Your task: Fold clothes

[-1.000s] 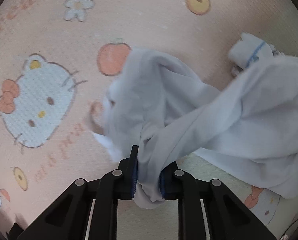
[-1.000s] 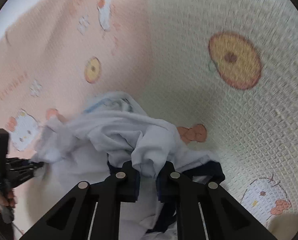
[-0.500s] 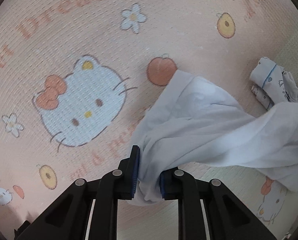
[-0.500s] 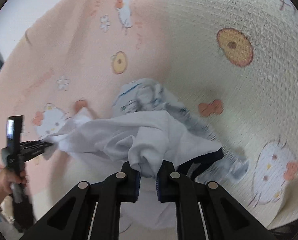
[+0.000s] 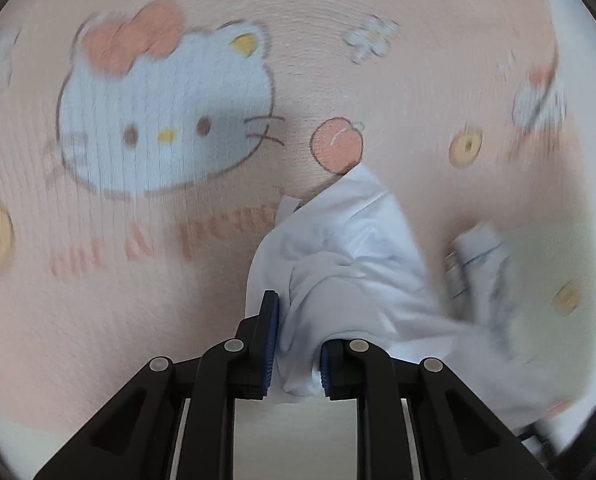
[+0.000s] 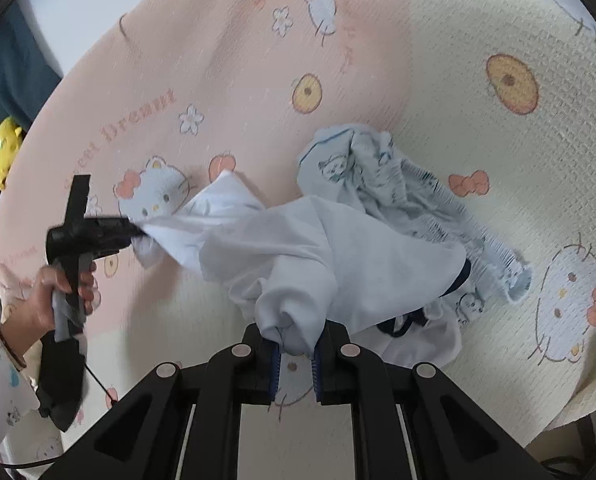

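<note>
Both tools are clenching the white shirt, stretching it above the bed from the right tool toward ten o'clock, where the left tool is pulling.

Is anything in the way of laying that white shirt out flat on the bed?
Partly: the crumpled pale-blue printed garment lies on the cartoon-cat bedspread under the white shirt's far edge. Both grippers, left and right, already clamp it.
</note>
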`<state>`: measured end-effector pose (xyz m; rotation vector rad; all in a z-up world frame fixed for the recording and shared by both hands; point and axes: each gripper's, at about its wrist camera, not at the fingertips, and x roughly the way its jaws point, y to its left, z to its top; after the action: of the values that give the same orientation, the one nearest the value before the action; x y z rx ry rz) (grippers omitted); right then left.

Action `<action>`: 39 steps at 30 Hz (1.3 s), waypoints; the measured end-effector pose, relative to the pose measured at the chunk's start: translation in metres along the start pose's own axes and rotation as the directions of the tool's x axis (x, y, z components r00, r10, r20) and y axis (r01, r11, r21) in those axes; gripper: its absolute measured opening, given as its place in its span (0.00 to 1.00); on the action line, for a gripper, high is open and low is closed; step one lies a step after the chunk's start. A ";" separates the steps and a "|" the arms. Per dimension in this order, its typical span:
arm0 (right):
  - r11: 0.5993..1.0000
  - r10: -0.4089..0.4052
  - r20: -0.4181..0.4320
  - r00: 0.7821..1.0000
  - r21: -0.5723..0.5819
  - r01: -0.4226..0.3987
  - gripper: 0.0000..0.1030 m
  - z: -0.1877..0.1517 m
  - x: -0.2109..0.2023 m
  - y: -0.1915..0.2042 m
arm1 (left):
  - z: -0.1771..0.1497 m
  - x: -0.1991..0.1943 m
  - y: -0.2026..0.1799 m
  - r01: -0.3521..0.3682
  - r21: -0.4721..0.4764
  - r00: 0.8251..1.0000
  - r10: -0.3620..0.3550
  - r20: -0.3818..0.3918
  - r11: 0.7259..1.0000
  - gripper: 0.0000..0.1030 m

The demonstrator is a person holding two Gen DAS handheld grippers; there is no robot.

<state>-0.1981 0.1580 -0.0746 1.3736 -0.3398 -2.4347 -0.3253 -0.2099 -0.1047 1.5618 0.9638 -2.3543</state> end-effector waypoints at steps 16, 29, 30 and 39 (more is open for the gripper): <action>0.994 -0.103 -0.015 0.995 -0.041 0.103 0.10 -0.023 -0.015 0.002 | -0.036 0.007 0.011 -0.018 -0.123 0.998 0.010 -0.063 0.992 0.55; 0.990 -0.142 -0.128 0.982 -0.039 0.138 0.11 -0.064 0.006 -0.005 | -0.063 0.033 0.026 -0.006 -0.231 0.998 -0.010 -0.067 0.973 0.55; 0.991 -0.132 -0.138 0.982 -0.027 0.129 0.11 -0.067 0.008 -0.007 | -0.063 0.037 0.027 0.000 -0.240 0.998 -0.016 -0.068 0.971 0.55; 0.992 -0.128 -0.115 0.985 -0.012 0.127 0.45 -0.098 0.011 -0.013 | -0.058 0.050 0.023 0.021 -0.270 0.999 -0.030 -0.031 0.963 0.55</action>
<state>-0.1212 0.1609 -0.1377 1.5711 -0.2245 -2.4408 -0.2924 -0.1832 -0.1729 1.4951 1.2584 -2.1091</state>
